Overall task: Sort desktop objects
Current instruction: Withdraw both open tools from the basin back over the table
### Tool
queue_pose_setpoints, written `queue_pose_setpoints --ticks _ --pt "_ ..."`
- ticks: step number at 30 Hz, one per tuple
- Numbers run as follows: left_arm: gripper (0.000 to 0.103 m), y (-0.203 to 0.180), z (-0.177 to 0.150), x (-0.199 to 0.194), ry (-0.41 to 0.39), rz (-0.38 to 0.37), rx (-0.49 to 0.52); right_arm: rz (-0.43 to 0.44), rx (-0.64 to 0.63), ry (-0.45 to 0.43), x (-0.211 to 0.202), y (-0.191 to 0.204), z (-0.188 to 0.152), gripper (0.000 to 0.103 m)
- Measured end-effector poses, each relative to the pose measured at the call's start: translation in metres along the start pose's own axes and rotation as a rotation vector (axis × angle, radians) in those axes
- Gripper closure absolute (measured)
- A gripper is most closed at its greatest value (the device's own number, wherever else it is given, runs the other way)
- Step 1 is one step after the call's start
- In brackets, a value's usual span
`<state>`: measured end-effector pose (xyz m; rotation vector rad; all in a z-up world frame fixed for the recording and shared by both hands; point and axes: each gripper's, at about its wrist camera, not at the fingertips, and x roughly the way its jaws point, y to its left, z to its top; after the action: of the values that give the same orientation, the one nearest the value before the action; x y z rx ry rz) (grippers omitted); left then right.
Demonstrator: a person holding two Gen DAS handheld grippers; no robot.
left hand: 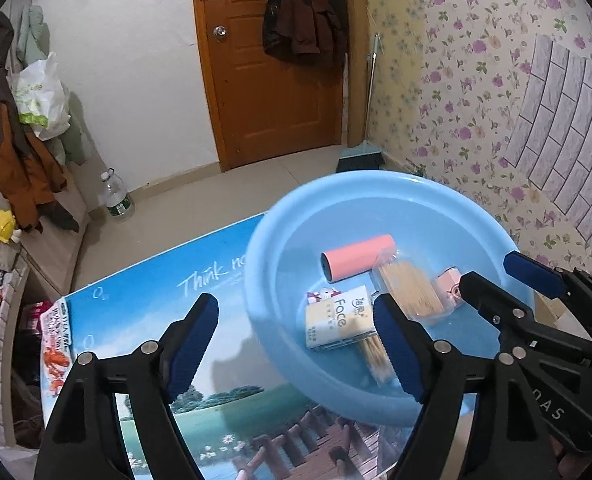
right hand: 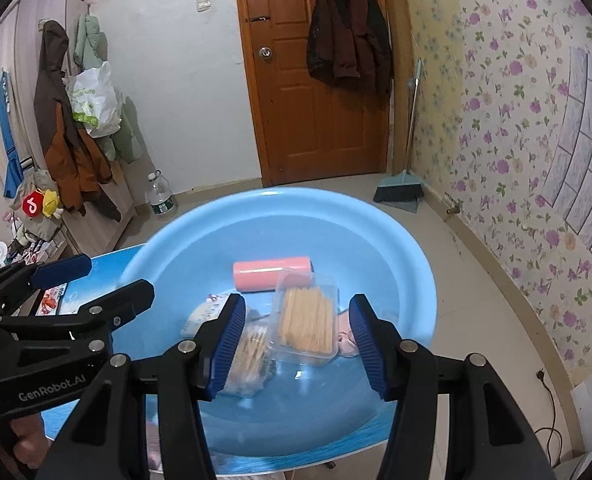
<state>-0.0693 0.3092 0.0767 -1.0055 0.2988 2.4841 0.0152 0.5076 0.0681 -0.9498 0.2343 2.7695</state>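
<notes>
A light blue basin (left hand: 448, 216) (right hand: 408, 248) stands on a table with a blue landscape top (left hand: 143, 296). In it lie a pink roll (left hand: 360, 258) (right hand: 271, 274), a clear box of toothpicks (left hand: 412, 288) (right hand: 306, 320), a "Face" tissue pack (left hand: 338, 318), a bag of cotton swabs (right hand: 249, 354) and a small pink item (left hand: 448, 288). My left gripper (left hand: 296, 348) is open and empty over the basin's near-left rim. My right gripper (right hand: 293, 346) is open and empty above the basin's contents; it also shows in the left wrist view (left hand: 500, 276).
A wooden door (left hand: 271, 64) with a hung dark coat is behind. A broom and dustpan (right hand: 400, 188) lean by the floral wall. A water bottle (left hand: 115, 196) stands on the floor. Coats and bags hang at the left. A flyer (left hand: 55, 344) lies on the table's left edge.
</notes>
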Motion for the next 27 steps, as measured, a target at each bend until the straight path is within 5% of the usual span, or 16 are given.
queue_pose_setpoints --ticks 4,6,8,27 --pt "0.018 0.008 -0.005 -0.016 -0.004 0.028 0.002 -0.003 -0.010 -0.011 -0.013 0.010 0.003 0.047" --pt "0.018 0.013 -0.009 -0.021 0.004 0.040 -0.003 -0.010 -0.012 -0.005 -0.016 0.017 0.004 0.033" --pt "0.018 0.022 -0.014 -0.029 0.015 0.055 -0.018 -0.016 -0.015 -0.010 -0.024 0.024 0.003 0.030" --pt "0.015 0.121 -0.077 -0.088 0.045 0.205 -0.175 0.082 -0.118 -0.034 -0.070 0.123 -0.025 0.030"
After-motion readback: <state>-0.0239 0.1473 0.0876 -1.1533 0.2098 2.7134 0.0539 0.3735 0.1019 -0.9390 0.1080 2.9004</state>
